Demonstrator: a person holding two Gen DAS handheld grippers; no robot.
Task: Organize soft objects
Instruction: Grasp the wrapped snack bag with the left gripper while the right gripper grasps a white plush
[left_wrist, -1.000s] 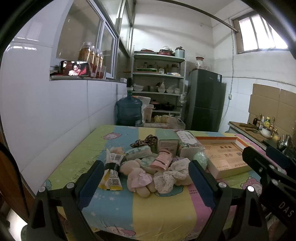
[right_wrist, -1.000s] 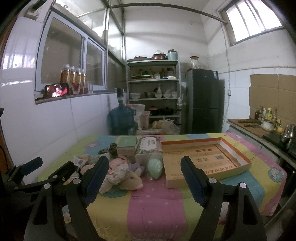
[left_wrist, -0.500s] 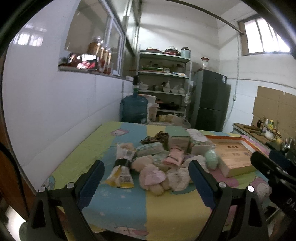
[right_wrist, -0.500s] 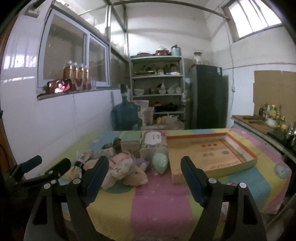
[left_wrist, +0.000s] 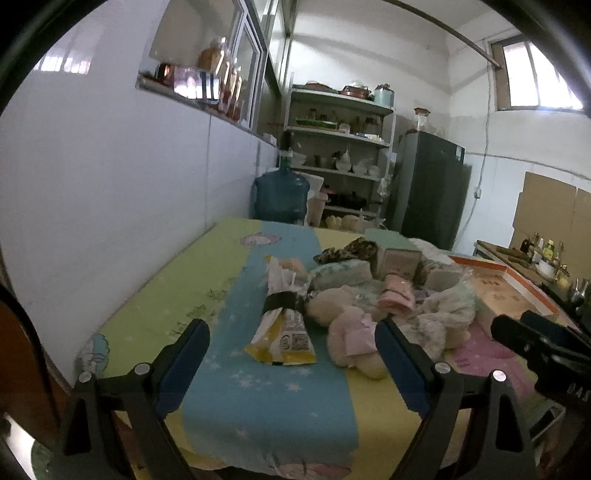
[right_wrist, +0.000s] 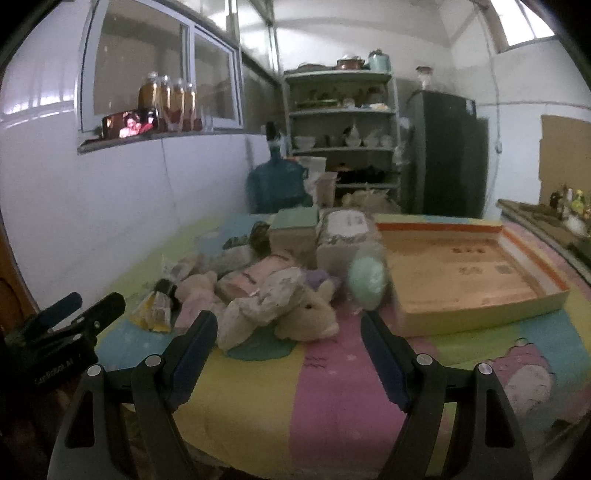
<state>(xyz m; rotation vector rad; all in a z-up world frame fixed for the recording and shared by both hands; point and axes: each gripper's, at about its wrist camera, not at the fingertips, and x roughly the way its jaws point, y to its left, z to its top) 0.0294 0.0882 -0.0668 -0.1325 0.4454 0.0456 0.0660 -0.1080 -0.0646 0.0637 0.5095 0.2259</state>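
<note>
A heap of soft things lies mid-table: a yellow snack packet (left_wrist: 282, 332) with a black band, a pink plush toy (left_wrist: 351, 338), a beige plush rabbit (right_wrist: 308, 314), a floral cloth (right_wrist: 258, 306), a pink pouch (right_wrist: 258, 275) and a mint green puff (right_wrist: 365, 282). An open shallow cardboard box (right_wrist: 465, 273) lies to the right of the heap. My left gripper (left_wrist: 291, 354) is open and empty, just short of the packet. My right gripper (right_wrist: 288, 343) is open and empty, in front of the rabbit.
The table has a striped cartoon cloth (right_wrist: 332, 398) and stands against a white tiled wall (left_wrist: 110, 192). Two small cartons (right_wrist: 295, 229) stand behind the heap. A blue water jug (left_wrist: 280, 195), shelves (right_wrist: 340, 122) and a dark fridge (right_wrist: 443, 155) stand beyond the table.
Both grippers have moved forward and lower toward the heap. The left view has swung left, so the packet is now central. Both stay open.
</note>
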